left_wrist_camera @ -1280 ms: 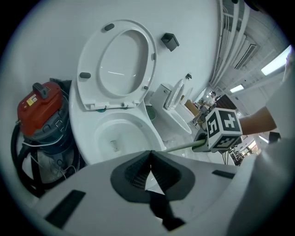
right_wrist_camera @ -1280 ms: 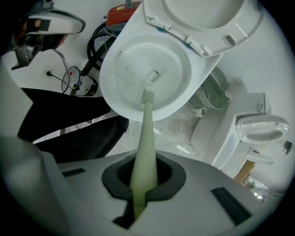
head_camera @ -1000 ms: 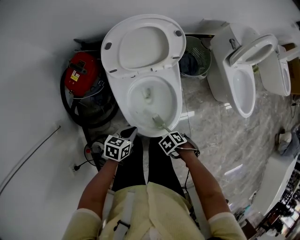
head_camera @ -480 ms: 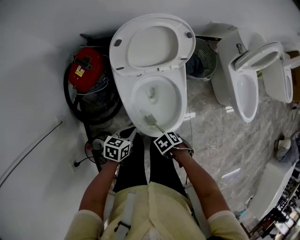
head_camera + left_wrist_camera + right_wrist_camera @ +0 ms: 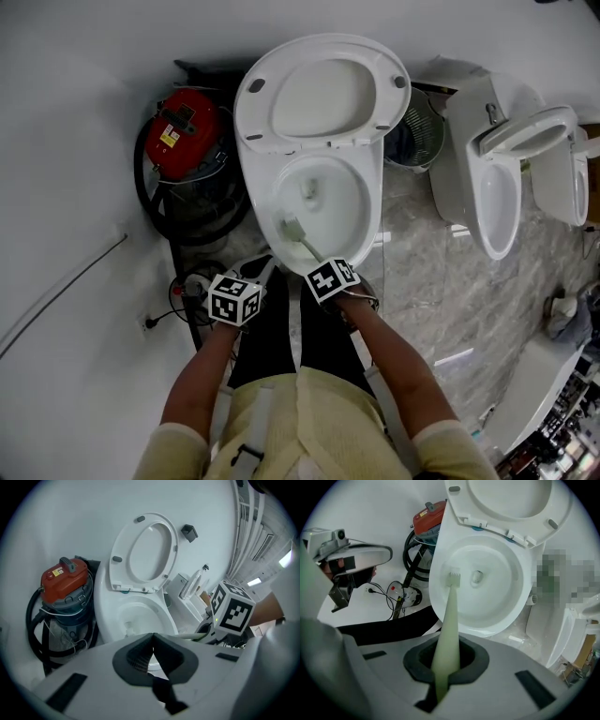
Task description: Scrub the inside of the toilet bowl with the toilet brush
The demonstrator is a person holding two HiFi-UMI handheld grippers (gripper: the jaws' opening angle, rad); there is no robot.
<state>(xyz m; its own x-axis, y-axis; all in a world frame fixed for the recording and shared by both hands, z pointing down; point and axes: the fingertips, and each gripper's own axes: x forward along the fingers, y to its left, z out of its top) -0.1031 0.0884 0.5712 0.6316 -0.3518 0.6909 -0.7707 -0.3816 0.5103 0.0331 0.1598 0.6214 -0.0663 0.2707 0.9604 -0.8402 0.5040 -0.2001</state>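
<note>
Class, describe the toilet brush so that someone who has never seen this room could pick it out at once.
Find the large white toilet with its lid raised, beside the red-topped vacuum cleaner. Into it reaches a slim pale-green plastic toilet brush, its handle clamped in the right tool. It is the only thin, greenish thing among bulky white porcelain.

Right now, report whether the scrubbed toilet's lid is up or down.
Up. The lid stands raised behind the bowl, whose inside is exposed.
</note>
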